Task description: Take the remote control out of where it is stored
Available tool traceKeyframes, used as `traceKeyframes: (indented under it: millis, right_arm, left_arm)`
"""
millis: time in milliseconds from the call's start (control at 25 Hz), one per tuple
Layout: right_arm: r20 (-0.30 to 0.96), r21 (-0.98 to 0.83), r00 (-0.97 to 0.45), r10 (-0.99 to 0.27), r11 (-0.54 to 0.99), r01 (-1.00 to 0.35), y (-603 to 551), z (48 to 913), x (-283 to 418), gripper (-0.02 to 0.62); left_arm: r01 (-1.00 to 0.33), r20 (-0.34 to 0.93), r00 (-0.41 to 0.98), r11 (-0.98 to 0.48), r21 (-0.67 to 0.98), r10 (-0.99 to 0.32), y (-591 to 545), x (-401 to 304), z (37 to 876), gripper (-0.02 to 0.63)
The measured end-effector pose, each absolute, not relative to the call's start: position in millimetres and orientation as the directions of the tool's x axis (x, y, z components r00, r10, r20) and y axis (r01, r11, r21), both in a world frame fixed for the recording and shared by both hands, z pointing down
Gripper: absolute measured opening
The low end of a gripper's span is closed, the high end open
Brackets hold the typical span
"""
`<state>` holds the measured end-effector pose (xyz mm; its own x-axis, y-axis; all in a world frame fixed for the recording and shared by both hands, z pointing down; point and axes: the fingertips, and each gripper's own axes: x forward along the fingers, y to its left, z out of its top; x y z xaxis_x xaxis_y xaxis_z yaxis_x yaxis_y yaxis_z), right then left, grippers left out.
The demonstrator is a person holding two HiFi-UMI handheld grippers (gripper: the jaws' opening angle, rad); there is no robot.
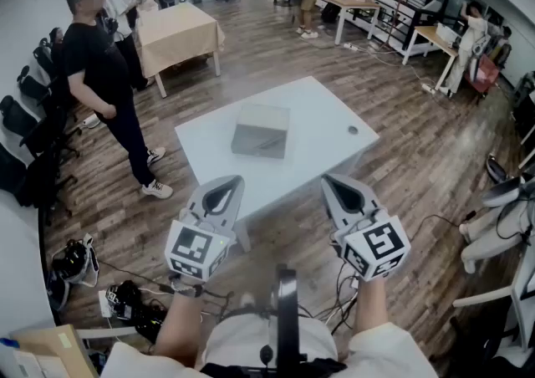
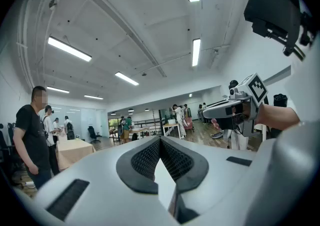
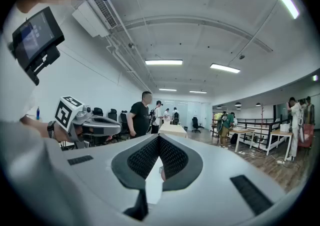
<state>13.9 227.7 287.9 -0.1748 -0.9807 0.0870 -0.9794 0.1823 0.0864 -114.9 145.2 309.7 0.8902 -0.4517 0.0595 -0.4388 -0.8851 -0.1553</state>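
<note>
Head view: a white worktop [image 1: 322,113] is seen at 12 o'clock, standing on a wooden floor [image 1: 418,159]. A flat grey box [image 1: 262,130] lies closed near the middle of the worktop, and a small round grey disc [image 1: 353,130] is seen on the surface at 3 o'clock from the box, well apart from it. The remote control cannot be made out in any view.

The left gripper [image 1: 224,191] and the right gripper [image 1: 341,191] are held side by side at 6 o'clock from the worktop, clear of the box, both pointed towards 12 o'clock. A marker cube [image 1: 198,249] is carried at the back of the left one, and another [image 1: 378,244] at the back of the right one.

In the left gripper view the black ribbed pads are seen brought together at their tips, with nothing held between them. The same is shown in the right gripper view: tips together, nothing clamped.

A person in a black shirt [image 1: 100,75] stands at 10 o'clock from the worktop, beside a row of dark chairs [image 1: 29,109]. A table under a tan cloth [image 1: 177,29] is seen at 11 o'clock, and more people are gathered at light desks [image 1: 355,4] at 1 o'clock.
</note>
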Motion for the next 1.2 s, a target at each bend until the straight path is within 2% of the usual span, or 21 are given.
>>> traceKeyframes:
  millis: [400, 680, 1200]
  right_arm:
    - [0.04, 0.033, -0.193, -0.98, 0.194, -0.98, 244.7, 281.6, 39.0, 0.0]
    - [0.089, 0.026, -0.259, -0.962, 0.262, -0.965, 235.8, 300.9, 41.6, 0.0]
    - [0.082, 0.039, -0.305, -0.949, 0.309, -0.95, 129.2, 316.5, 86.4, 0.0]
  left_arm:
    - [-0.471, 0.056, 0.873, -0.866, -0.165, -0.485, 161.5, -97.9, 309.8, -0.002]
    - [-0.485, 0.079, 0.862, -0.859, -0.164, -0.501, 162.1, -93.7, 321.2, -0.002]
    - [-0.483, 0.08, 0.863, -0.861, -0.163, -0.499, 55.2, -42.7, 343.6, -0.002]
